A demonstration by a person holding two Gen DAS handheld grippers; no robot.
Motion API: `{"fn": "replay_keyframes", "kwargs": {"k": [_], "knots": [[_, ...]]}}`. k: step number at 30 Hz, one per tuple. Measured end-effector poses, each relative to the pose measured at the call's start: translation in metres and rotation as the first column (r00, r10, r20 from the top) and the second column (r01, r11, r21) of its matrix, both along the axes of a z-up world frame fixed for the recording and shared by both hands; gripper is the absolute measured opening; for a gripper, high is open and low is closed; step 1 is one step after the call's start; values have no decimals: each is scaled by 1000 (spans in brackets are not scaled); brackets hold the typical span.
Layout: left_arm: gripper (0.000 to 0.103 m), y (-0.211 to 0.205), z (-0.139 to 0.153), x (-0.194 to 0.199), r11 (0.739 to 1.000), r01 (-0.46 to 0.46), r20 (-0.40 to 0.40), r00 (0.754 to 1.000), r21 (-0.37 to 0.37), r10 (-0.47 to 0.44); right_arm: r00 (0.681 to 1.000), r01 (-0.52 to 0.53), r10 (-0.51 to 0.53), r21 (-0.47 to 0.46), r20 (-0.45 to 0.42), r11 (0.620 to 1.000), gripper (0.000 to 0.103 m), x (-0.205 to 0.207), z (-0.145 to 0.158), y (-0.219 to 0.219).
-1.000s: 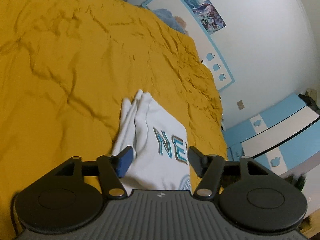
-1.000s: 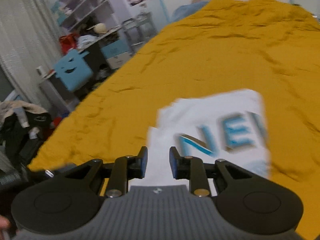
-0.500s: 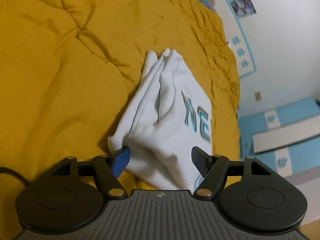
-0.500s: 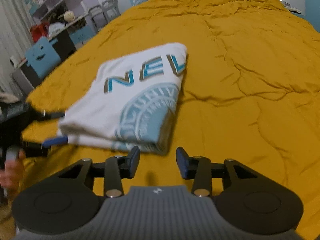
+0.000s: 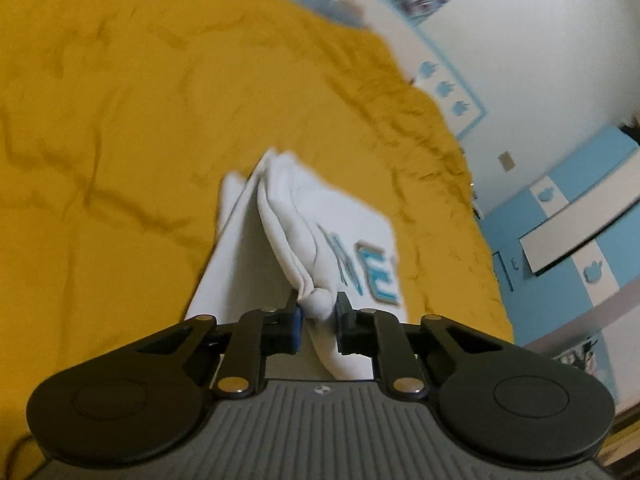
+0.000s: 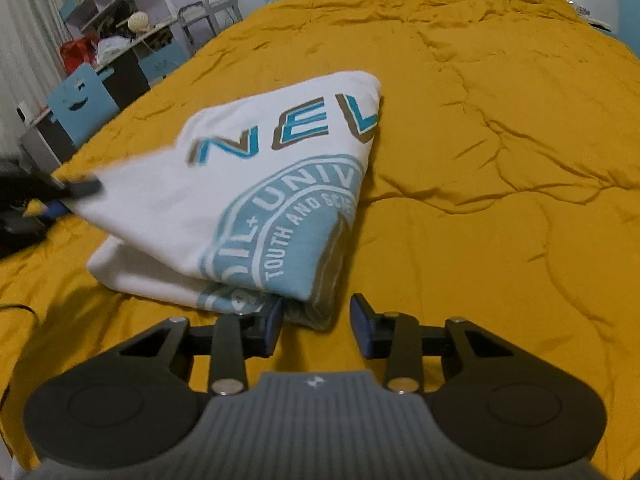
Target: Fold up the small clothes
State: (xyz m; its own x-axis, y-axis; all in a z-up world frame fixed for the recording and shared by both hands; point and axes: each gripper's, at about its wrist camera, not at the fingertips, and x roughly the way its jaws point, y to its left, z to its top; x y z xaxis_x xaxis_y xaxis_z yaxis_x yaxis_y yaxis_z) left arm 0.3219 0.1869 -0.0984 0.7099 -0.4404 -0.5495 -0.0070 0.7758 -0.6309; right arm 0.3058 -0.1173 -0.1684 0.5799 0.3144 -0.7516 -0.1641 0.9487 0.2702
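Note:
A folded white T-shirt (image 6: 224,200) with blue lettering and a round blue print lies on the yellow bedspread (image 6: 500,140). In the left wrist view my left gripper (image 5: 318,312) is shut on a bunched corner of the shirt (image 5: 320,248) and lifts it a little. The left gripper also shows at the shirt's left corner in the right wrist view (image 6: 68,192). My right gripper (image 6: 316,320) is open, its jaws on either side of the shirt's near folded corner, not closed on it.
The bedspread (image 5: 120,140) fills most of both views. A desk with a blue chair (image 6: 80,96) and shelves stands beyond the bed's left side. Blue and white cabinets (image 5: 568,216) line the wall past the bed's right edge.
My left gripper has closed on the shirt's corner and raised it. My right gripper has moved in until its open jaws straddle the shirt's near corner.

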Motion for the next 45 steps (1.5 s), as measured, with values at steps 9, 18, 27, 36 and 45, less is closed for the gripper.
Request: {"fn": "replay_keyframes", "kwargs": {"k": [9,18,27,36,45], "knots": [[16,19,-59,-11,996,-45,-178,982,78,58,1000,-10,10,17,10,1000,0,-6,0,-4],[20,11,-63,-15,991,-53,-181,981,123,74,998,16,-14,49,-53,999,0,-5,-15,-7],[35,8,-52,-28,967,-25,-197,977,253,76,997,13,-10,44,-71,999,0,-9,-14,-14],[75,28,-6,-47,972,-63,-30,997,225,72,999,21,-20,52,-26,998,2,-25,6,-36],[97,18,3,-10,964,-237,7,971,120,238,997,69,-73,131,31,989,42,-9,27,-48]]}}
